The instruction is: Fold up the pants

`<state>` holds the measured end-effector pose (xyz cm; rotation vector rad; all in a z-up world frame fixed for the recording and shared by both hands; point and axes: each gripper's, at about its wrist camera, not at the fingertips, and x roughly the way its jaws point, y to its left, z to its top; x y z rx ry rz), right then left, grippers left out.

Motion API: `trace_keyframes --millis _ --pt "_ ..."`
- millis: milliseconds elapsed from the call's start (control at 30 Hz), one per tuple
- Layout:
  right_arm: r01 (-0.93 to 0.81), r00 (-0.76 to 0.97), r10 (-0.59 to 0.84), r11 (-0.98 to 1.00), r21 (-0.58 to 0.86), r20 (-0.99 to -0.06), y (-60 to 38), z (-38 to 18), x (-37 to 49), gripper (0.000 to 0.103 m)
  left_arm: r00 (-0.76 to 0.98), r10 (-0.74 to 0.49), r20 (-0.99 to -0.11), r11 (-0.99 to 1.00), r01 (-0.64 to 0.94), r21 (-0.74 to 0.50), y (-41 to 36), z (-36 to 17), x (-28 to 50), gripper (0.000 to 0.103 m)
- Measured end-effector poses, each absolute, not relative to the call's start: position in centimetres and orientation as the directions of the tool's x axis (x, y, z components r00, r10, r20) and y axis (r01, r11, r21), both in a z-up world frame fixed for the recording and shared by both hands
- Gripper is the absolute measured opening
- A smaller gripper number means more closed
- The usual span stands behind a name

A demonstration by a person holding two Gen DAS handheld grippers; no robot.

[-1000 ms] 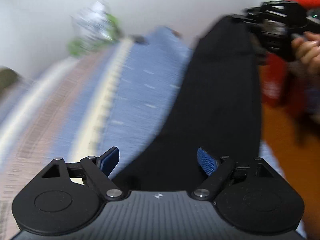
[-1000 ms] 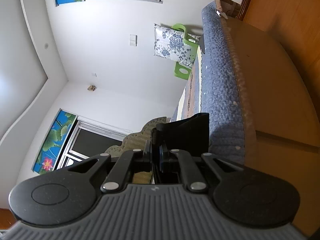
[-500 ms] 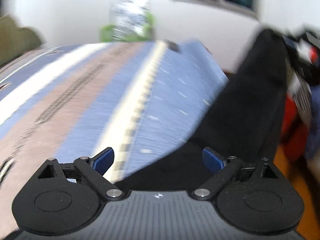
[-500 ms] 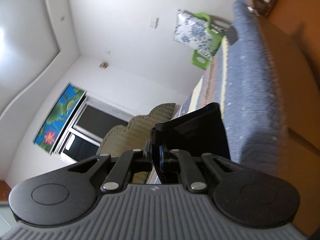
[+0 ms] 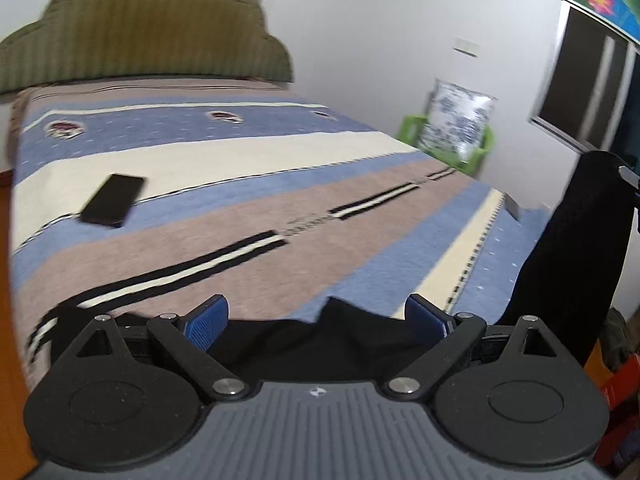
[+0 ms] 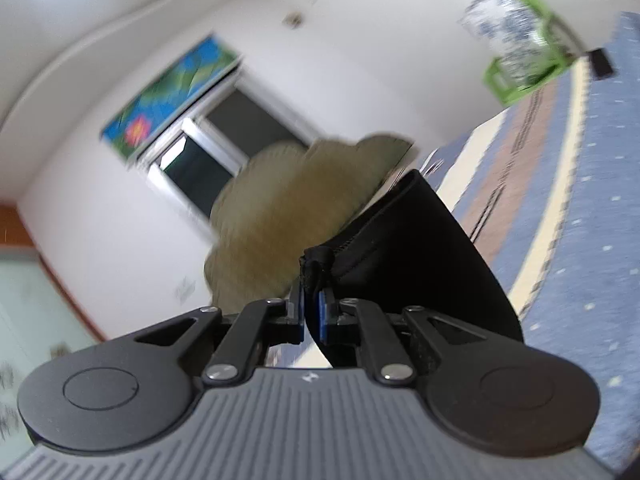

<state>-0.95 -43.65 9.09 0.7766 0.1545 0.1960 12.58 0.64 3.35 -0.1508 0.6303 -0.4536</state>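
Matt black cloth pants [image 5: 568, 248], woven striped bedspread [image 5: 240, 216], glossy phone [image 5: 113, 199]

— What has the right gripper [image 6: 311, 316] got?
— Black pants [image 6: 404, 248], pinched at a bunched edge between its blue pads; the cloth hangs to the right.
— And behind?
— A striped bed [image 6: 580, 208], an olive headboard [image 6: 296, 204], a window [image 6: 224, 148], a green chair [image 6: 520, 68], all tilted.

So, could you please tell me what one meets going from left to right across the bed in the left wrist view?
Dark phone on the striped bedspread → green chair holding a floral cushion by the wall → black pants hanging at the right edge.
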Motion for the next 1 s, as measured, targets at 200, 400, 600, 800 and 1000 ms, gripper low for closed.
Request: trace_keyframes --millis 200,400,600,800,1000 --pt "-0.191 0.887 0.394 0.79 0.583 -0.242 -33.0 8.5 3.3 0.009 0.735 -0.392 -0.553 0.92 0.309 -0.241 3.8 3.2 11.2 0.096" --pt "-0.177 0.615 0.471 0.864 0.471 -0.632 -21.8 -0.5 7.2 0.025 0.722 -0.361 -0.59 0.933 0.272 -0.237 6.1 2.5 10.6 0.096" --pt "0.007 0.771 0.281 0.894 0.449 -0.572 -28.6 1.3 3.1 0.037 0.689 -0.396 -0.607 0.918 0.298 -0.261 4.4 2.0 11.1 0.096" --pt "0.215 0.789 0.112 0.871 0.442 -0.604 -35.8 1.7 -1.4 0.046 0.616 -0.471 -0.631 0.878 0.398 -0.267 -1.1 1.3 10.7 0.096" --pt "0.04 0.717 -0.12 0.991 -0.131 -0.686 -31.6 2.2 -2.8 0.087 0.608 -0.453 -0.652 0.877 0.438 -0.201 -5.3 1.1 10.7 0.096"
